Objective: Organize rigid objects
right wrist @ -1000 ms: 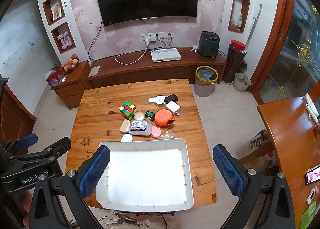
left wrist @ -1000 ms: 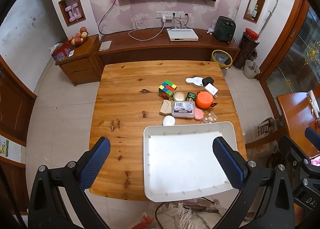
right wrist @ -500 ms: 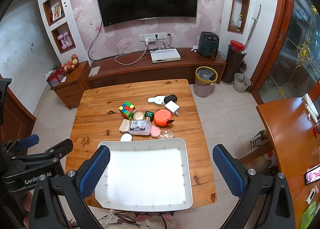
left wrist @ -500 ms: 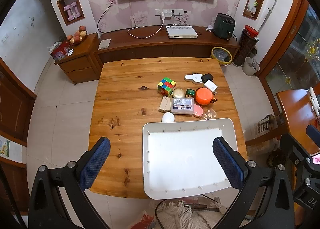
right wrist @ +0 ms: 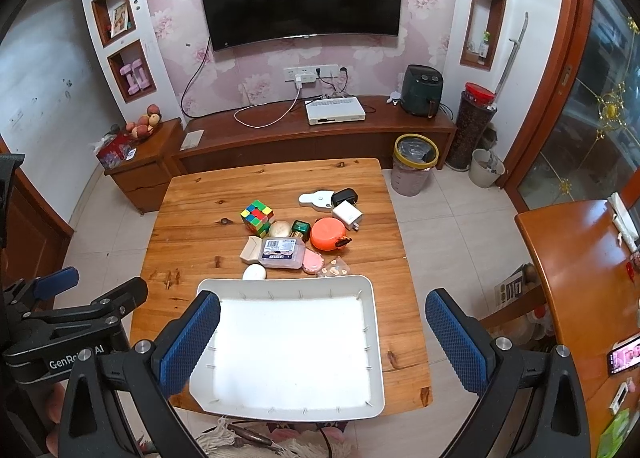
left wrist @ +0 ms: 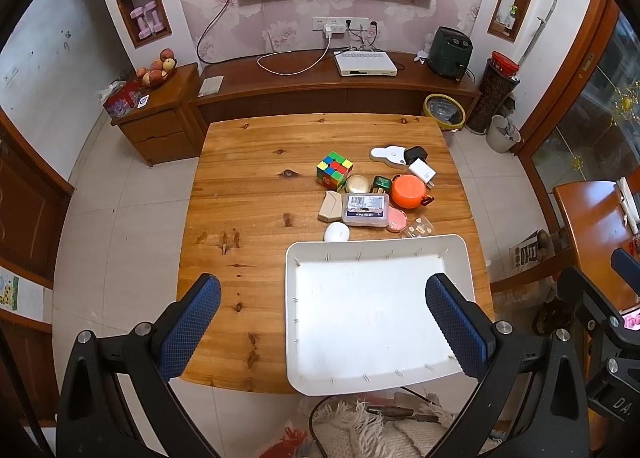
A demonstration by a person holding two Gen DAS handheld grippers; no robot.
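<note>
Left wrist view
- Left tongs [left wrist: 322,322]: spread wide, holding nothing, high above the near edge of the wooden surface [left wrist: 256,193].
- White rectangular plastic tray [left wrist: 460,258]: bare inside, at the near right of the surface, overhanging the near edge a little.
- Small white rounded case [left wrist: 336,233]: touching or just beside the tray's far rim.
- Clear plastic box with a barcode label [left wrist: 366,209]: just beyond the case, with a beige angular block [left wrist: 330,206] against its left end.
- Multicoloured puzzle cube [left wrist: 334,171]: far left of the cluster.
- Round orange lidded container [left wrist: 408,191]: right of the cluster, near a white plug adapter [left wrist: 422,170].

Right wrist view
- Right tongs [right wrist: 322,322]: also spread wide, nothing between the blue pads, above the tray [right wrist: 372,298].
- Left tongs [right wrist: 76,298]: seen at the left edge, off the surface.
- Cluster: cube [right wrist: 257,217], box [right wrist: 281,254], orange container [right wrist: 329,234], adapter [right wrist: 347,214], all on bare wood [right wrist: 200,213] beyond the tray.

Progress
- Done: apparently nothing; tray bare, every item outside it.
- Left: presumably the whole cluster to go in, nearest pieces likely easiest first.
</note>
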